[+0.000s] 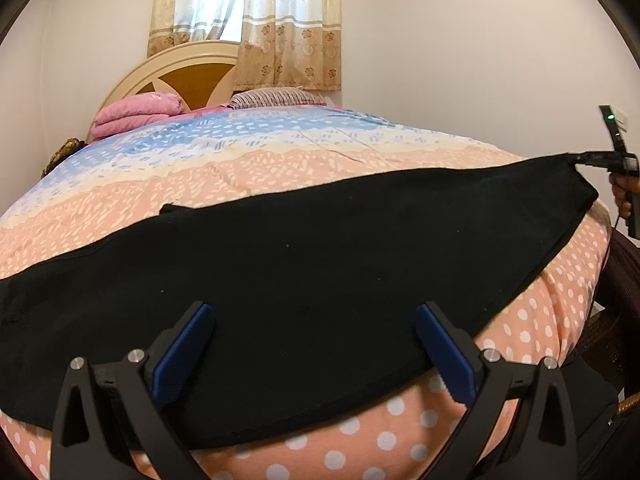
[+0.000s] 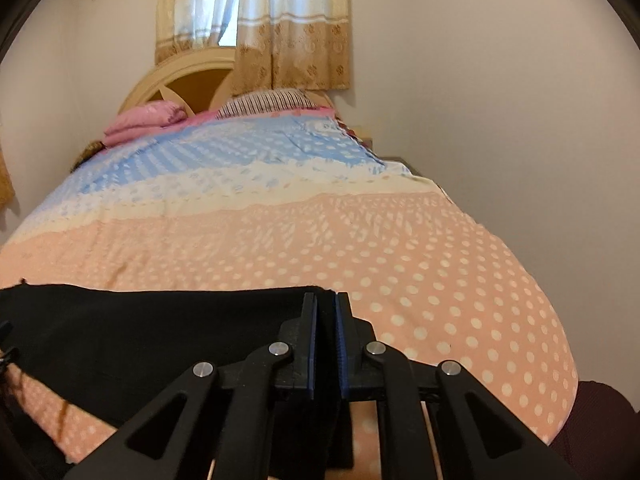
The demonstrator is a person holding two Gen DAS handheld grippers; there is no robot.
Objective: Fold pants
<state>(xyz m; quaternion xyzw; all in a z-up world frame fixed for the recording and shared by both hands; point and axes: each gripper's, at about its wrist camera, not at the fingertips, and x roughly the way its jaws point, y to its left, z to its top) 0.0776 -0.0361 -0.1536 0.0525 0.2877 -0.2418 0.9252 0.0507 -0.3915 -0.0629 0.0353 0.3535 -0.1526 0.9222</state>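
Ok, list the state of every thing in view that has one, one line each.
Black pants: spread flat across the bed, one corner pinched.
Left gripper: open, fingers apart over the pants' near edge.
Right gripper: shut on the pants' corner.
Curtain: drawn, a narrow gap in the middle.
Pink blanket: folded, by the headboard.

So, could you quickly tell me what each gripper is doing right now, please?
Left gripper: jaws open over the black pants, holding nothing.
Right gripper: jaws closed on the pants' corner.
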